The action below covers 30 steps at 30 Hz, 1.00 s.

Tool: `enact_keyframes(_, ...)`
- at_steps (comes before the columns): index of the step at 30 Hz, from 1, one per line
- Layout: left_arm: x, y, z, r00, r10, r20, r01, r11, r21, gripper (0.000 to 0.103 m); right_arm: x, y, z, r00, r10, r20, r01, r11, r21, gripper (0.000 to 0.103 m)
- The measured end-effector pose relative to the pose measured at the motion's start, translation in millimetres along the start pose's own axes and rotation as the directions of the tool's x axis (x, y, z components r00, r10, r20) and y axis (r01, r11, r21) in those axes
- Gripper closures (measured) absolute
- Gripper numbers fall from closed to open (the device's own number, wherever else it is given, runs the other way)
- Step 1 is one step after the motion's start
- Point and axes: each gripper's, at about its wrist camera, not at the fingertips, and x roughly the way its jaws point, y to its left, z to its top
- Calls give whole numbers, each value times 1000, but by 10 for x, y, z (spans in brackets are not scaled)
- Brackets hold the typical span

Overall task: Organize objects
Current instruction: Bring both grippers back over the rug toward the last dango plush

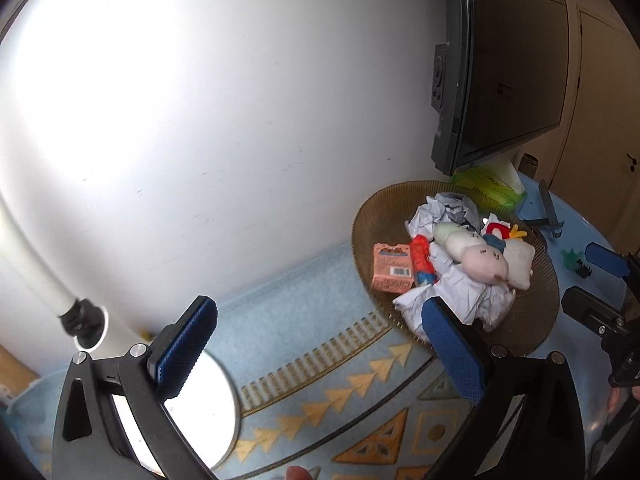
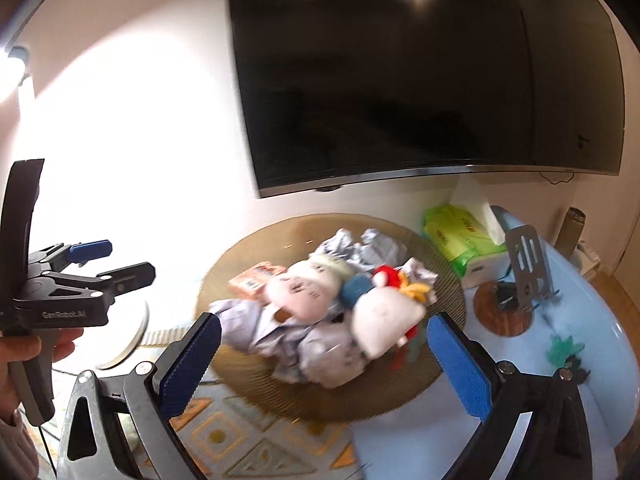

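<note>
left gripper (image 1: 320, 344) wide open, holding nothing | right gripper (image 2: 324, 356) same, gaping over the woven tray (image 2: 448, 308) | pile there: plush toys (image 2: 304, 288), crumpled paper (image 2: 260, 324), small orange box (image 1: 392, 268) | plush looks light and squishy, probably best pinched mid-body; box is stiffer, grab its flat sides

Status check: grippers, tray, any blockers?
Left gripper open, empty, short of tray. Right gripper open, empty, facing pile. Tray holds plush toys, crumpled paper, pink box. No blockers seen.
</note>
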Motion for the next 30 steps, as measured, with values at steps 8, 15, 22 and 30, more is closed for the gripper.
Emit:
enact_keyframes(8,-554,609,-634,995,93,-47,-97,992,-85,0,-107,461,-330,993,110,-50,-110,994,20,0)
enact_keyframes(15,-804,1102,-1494,978,175,-109,-192,966,-173,0,136,957,-835,965,193,-175,-194,981,13,0)
enact_keyframes(22,-658,1348,-2148,961,173,-217,-220,951,-216,0,274,1379,-1224,931,241,-273,-252,968,-5,0)
enact_keyframes(30,-565,1372,-2377,960,159,-229,-214,946,-244,0,319,1809,-1511,920,237,-313,-269,961,-63,0)
